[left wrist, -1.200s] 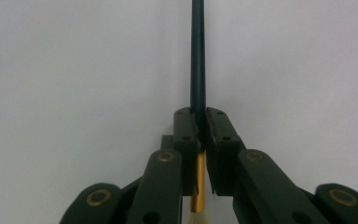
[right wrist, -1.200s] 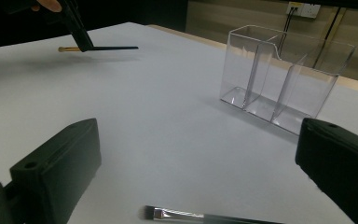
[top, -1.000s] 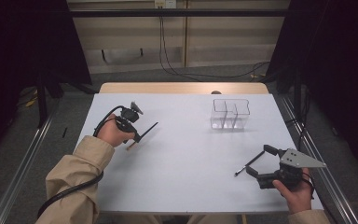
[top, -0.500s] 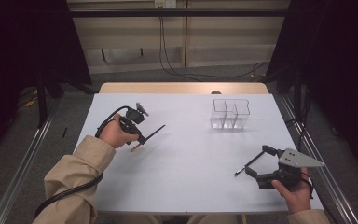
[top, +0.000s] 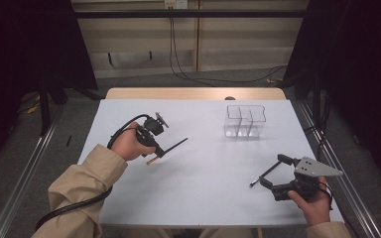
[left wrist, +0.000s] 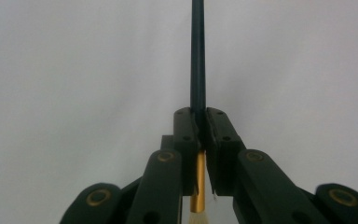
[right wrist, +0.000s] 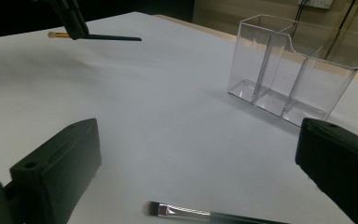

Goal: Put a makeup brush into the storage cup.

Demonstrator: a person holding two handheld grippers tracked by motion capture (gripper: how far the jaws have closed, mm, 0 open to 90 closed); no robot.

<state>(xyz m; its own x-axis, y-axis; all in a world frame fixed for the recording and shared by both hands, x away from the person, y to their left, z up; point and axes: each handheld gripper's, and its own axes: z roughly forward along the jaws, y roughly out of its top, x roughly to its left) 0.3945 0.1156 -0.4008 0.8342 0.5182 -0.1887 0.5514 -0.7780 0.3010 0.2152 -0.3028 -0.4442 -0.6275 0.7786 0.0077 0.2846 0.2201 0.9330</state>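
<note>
Gold ferrule shows between the left gripper fingers pinching a brush; bristles cut off, probably pale.

Between the black jaws of the left gripper sits a brush with a dark handle, a gold ferrule and pale bristles. Ahead of the black right gripper lie a silver-ferruled dark brush, the white table and a clear organiser.
</note>
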